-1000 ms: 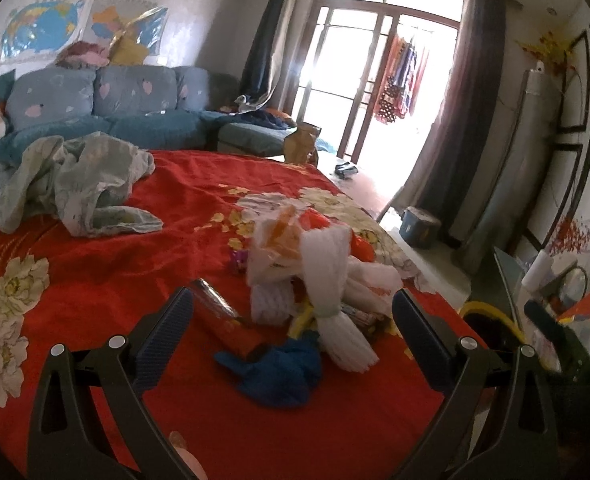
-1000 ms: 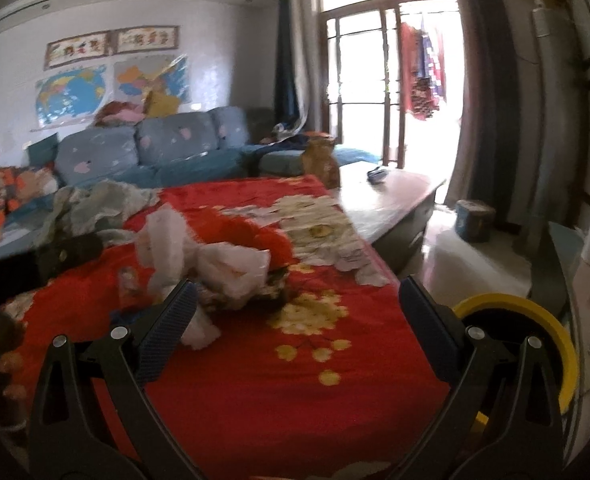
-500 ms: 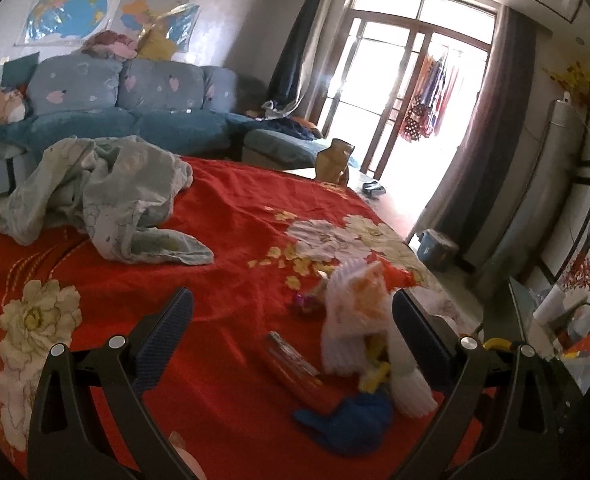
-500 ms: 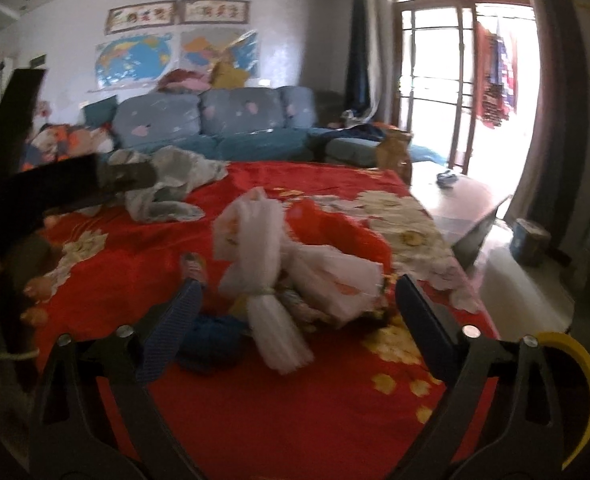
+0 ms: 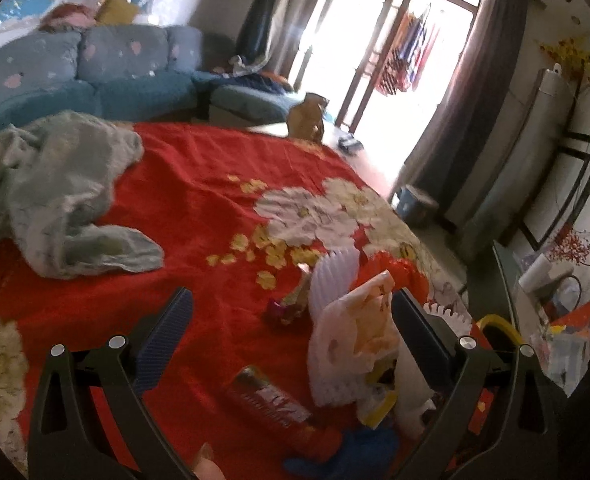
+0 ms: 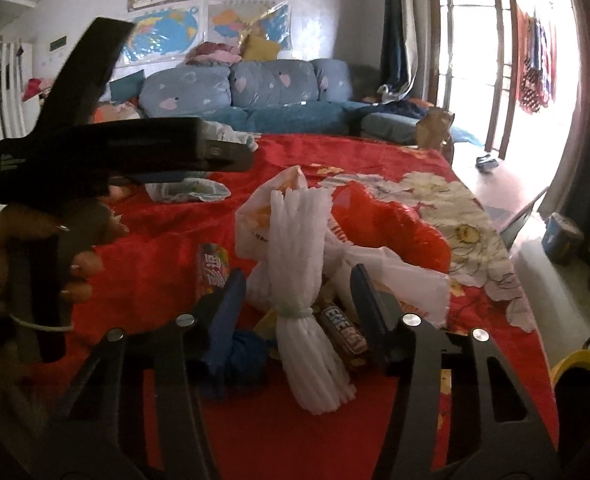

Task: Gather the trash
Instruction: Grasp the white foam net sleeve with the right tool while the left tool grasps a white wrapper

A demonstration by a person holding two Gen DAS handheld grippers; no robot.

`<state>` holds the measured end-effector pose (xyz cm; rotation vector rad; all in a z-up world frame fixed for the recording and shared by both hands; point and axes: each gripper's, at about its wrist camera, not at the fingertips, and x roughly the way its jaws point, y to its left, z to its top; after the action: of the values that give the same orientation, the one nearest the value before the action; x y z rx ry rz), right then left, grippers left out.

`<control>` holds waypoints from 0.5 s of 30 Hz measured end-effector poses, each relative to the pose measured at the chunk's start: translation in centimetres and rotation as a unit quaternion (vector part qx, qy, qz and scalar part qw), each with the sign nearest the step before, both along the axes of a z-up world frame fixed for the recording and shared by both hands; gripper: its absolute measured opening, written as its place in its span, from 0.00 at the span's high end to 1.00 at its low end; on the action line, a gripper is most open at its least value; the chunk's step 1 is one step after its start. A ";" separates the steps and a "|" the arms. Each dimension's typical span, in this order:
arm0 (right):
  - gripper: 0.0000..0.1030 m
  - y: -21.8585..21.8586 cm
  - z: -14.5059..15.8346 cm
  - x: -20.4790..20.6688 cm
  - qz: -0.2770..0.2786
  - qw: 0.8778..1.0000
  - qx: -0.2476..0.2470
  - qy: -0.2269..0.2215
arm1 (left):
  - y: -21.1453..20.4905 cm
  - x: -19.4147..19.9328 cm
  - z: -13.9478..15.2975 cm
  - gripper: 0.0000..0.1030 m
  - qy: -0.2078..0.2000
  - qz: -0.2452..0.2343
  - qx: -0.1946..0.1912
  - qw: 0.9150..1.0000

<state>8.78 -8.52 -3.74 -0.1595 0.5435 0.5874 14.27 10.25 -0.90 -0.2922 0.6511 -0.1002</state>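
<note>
Right gripper (image 6: 295, 300) half-closed around white foam bundle (image 6: 303, 304), apparently not yet pinching. Bundle lay atop trash pile, red cloth (image 6: 167, 264) beneath. Left gripper (image 5: 291, 320) spread wide, empty, beside bundle. Best: clamp near tied waist, avoid snagging chocolate wrapper (image 6: 345, 336).

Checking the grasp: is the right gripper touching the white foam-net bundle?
Cannot tell. In the right wrist view, right gripper straddles the white foam-net bundle, contact unclear.
</note>
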 end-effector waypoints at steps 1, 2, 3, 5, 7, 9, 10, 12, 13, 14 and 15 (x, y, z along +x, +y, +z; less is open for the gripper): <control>0.58 0.1 -0.1 0.1 0.001 1.000 0.001 0.003 | -0.1 0.5 -0.4 0.07 0.007 -0.006 -0.010 1.000; 0.61 0.3 -0.1 0.3 0.003 1.000 0.003 0.007 | -0.2 0.8 -0.7 0.07 0.010 -0.010 -0.019 1.000; 0.65 0.4 -0.3 0.4 0.005 1.000 0.003 0.012 | -0.2 1.0 -0.9 0.08 0.013 -0.015 -0.027 0.999; 0.72 0.6 -0.5 0.7 0.007 1.000 0.002 0.020 | -0.5 1.6 -1.2 0.12 0.017 -0.023 -0.034 0.999; 0.80 0.5 -0.8 0.8 0.010 0.999 0.007 0.031 | -0.7 2.0 -1.7 0.26 0.026 -0.030 -0.045 0.998; 0.83 0.2 -0.8 0.7 0.010 0.999 0.018 0.034 | -0.9 2.4 -2.1 0.31 0.036 -0.040 -0.059 0.997; 0.84 0.1 -0.7 0.8 0.011 0.999 0.022 0.035 | -1.0 2.6 -2.4 0.36 0.039 -0.045 -0.064 0.996; 0.85 -0.2 -0.6 0.7 0.013 0.999 0.032 0.040 | -1.2 2.7 -2.6 0.41 0.044 -0.055 -0.073 0.995; 0.85 -0.4 -0.6 0.7 0.013 0.998 0.035 0.041 | -1.4 2.9 -2.8 0.46 0.048 -0.061 -0.077 0.994; 0.85 -0.5 -0.5 0.5 0.013 0.998 0.038 0.040 | -1.6 3.0 -2.9 0.49 0.050 -0.068 -0.081 0.993; 0.85 -0.6 -0.5 0.5 0.013 0.998 0.040 0.042 | -1.7 3.0 -3.0 0.57 0.052 -0.073 -0.083 0.993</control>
<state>9.28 -9.11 -4.22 -0.0670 0.5982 0.6426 17.26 8.54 -3.90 -0.4123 0.7694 -0.2811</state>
